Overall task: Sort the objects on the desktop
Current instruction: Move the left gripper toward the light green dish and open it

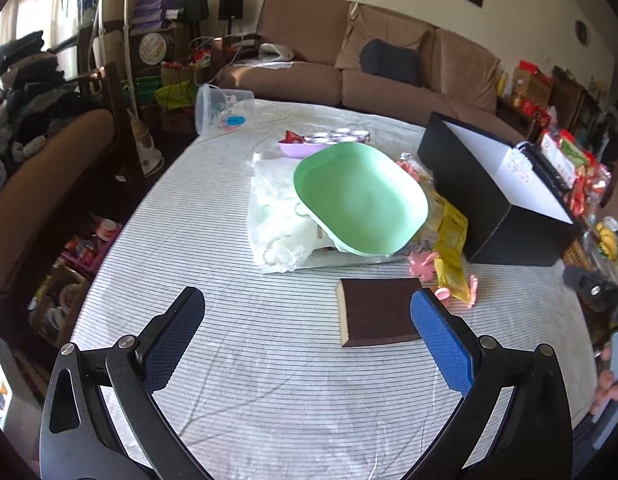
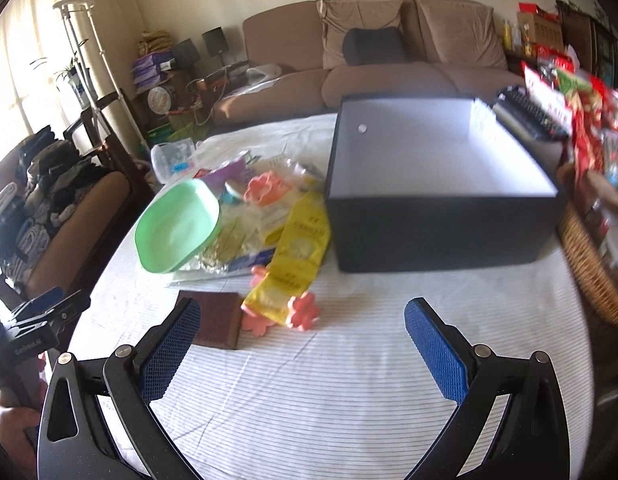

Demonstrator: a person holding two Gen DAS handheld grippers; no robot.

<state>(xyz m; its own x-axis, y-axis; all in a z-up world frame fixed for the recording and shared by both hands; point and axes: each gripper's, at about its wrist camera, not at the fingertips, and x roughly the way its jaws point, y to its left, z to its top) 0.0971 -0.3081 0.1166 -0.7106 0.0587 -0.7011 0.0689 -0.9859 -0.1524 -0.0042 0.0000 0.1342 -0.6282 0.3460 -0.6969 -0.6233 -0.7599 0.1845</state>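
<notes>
A brown sanding sponge (image 1: 379, 310) lies flat on the striped tablecloth, just ahead of my open, empty left gripper (image 1: 307, 308); it also shows in the right wrist view (image 2: 215, 318). A tilted green plate (image 1: 359, 204) rests on a pile of plastic bags. A yellow packet (image 2: 297, 256) and pink flower clips (image 2: 305, 312) lie beside it. A black open box (image 2: 441, 184) with a white inside stands at the right. My right gripper (image 2: 303, 320) is open and empty, in front of the box and the clips.
A clear plastic tub (image 1: 223, 106) lies on its side at the far table edge. A lilac dish and small cups (image 1: 329, 140) stand behind the plate. A wicker basket (image 2: 593, 264) with snacks sits at the right edge. A sofa stands behind the table.
</notes>
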